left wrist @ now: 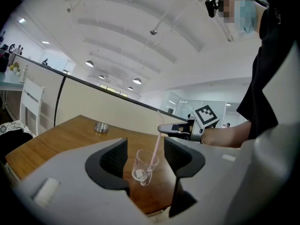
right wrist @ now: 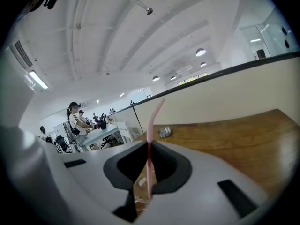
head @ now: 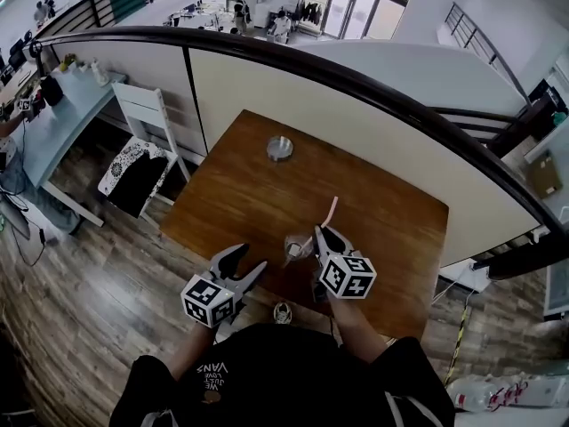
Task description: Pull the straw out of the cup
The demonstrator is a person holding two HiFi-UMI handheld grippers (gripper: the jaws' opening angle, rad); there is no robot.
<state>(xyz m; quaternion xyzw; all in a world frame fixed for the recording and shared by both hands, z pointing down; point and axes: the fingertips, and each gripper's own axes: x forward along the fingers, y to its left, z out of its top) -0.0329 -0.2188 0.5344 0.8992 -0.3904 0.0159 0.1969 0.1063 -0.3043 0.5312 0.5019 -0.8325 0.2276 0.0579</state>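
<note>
So, step in hand: pulling the pink straw [right wrist: 152,121] up and out of the glass cup [left wrist: 143,168]; judging it as early going, with the straw's lower end sitting inside the glass.
Right gripper [head: 318,232]: pinching the straw with both jaws shut on it, gripping below the bend and just above the cup's rim.
Left gripper [head: 252,258]: hovering just beside the cup with jaws standing apart, framing the cup between them but not touching it, gripping nothing.
Cup: sitting near the person's edge of the wooden table [head: 373,212], looking a bit tilted in the left gripper view; honestly not being able to tell whether that's the lens.
Doing it well, imo: lifting along the straw's own line rather than dragging sideways, keeping the pinch light enough to avoid crushing the plastic, going slow near the rim.
Helping out: probably worth closing the left jaws on the cup to be steadying it, since nothing is holding it down right now.
Watching for: the straw rubbing on the rim and tipping or sliding the cup along, or bending at the pinch point.
Other stuff: small metal dish [head: 279,148] sitting well apart toward the far side, not getting in the way.
</note>
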